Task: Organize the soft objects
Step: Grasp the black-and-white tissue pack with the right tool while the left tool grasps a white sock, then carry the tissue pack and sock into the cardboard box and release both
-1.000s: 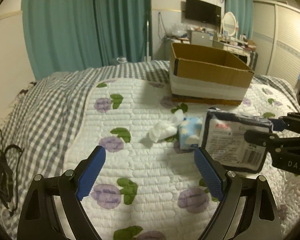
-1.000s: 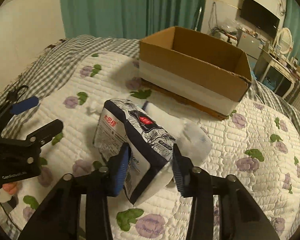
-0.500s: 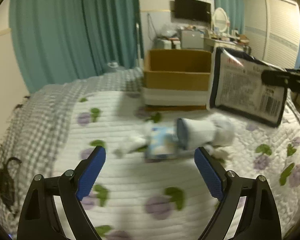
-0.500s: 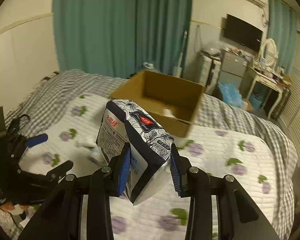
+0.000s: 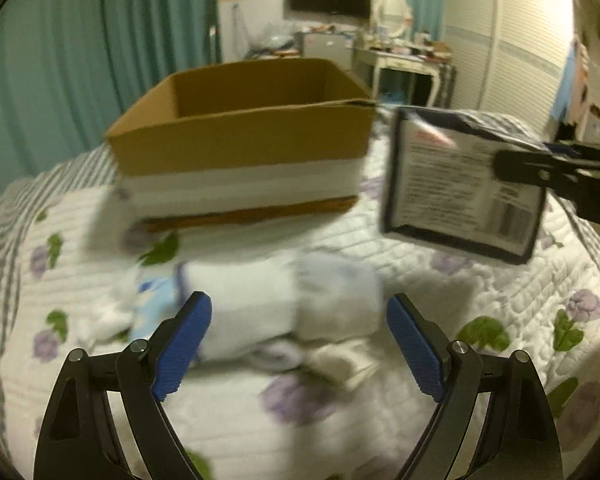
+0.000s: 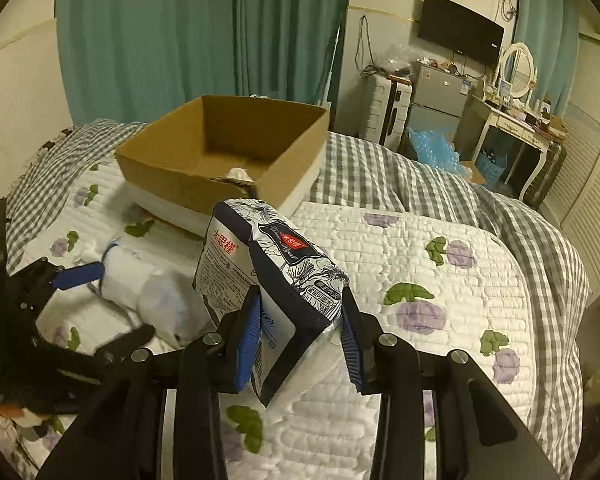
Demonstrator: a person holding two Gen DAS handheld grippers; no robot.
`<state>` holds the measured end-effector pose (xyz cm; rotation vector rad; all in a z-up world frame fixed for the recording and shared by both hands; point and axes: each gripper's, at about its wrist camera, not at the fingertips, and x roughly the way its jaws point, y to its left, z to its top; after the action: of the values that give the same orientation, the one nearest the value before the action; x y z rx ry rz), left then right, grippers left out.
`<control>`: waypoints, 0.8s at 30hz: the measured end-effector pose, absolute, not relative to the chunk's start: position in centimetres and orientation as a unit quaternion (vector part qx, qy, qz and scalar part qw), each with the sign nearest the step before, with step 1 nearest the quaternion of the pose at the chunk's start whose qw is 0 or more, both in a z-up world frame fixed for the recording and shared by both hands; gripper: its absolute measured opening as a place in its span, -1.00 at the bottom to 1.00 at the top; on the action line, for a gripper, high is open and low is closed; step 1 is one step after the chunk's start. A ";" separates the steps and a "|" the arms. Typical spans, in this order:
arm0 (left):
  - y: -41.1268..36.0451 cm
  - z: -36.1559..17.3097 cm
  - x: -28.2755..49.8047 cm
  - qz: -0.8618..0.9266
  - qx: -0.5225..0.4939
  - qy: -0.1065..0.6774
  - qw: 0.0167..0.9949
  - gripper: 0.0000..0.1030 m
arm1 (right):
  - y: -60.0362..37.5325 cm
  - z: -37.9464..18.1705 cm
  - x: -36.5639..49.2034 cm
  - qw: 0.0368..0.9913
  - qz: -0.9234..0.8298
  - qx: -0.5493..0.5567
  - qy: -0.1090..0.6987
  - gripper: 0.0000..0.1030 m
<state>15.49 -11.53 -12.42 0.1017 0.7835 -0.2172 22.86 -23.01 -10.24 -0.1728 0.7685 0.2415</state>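
My right gripper [image 6: 298,338] is shut on a dark blue and white tissue pack [image 6: 268,268] and holds it in the air above the bed, short of the open cardboard box [image 6: 220,160]. The pack [image 5: 460,184] also shows at the right of the left wrist view, beside the box [image 5: 240,136]. My left gripper [image 5: 300,340] is open and empty, its jaws on either side of a white rolled towel [image 5: 280,304] lying on the quilt. A light blue tissue packet [image 5: 156,300] and crumpled white cloth [image 5: 104,316] lie to its left.
The box stands on a white floral quilt [image 6: 420,264] over a grey checked blanket [image 6: 440,172]. Something pale lies inside the box [image 6: 238,174]. Teal curtains, a fridge and a dressing table stand behind the bed.
My left gripper has moved forward to the white towel, now between its open jaws. My right gripper has carried the tissue pack closer to the box and lower.
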 end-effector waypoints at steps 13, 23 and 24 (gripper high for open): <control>-13.0 -15.3 18.2 -0.092 0.104 0.399 0.906 -0.08 | -24.4 -10.9 23.5 0.916 0.111 -0.068 0.380 -0.29; -11.4 -11.0 14.5 -0.111 0.083 0.380 0.914 -0.22 | -23.9 -7.4 20.2 0.929 0.096 -0.052 0.353 -0.29; -11.2 -10.3 14.1 -0.110 0.082 0.373 0.917 -0.22 | -23.5 -6.8 19.6 0.931 0.097 -0.051 0.348 -0.29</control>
<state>14.12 -11.15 -10.26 0.1691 0.7682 -0.2271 19.65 -23.53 -6.82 -0.1044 0.7127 0.1982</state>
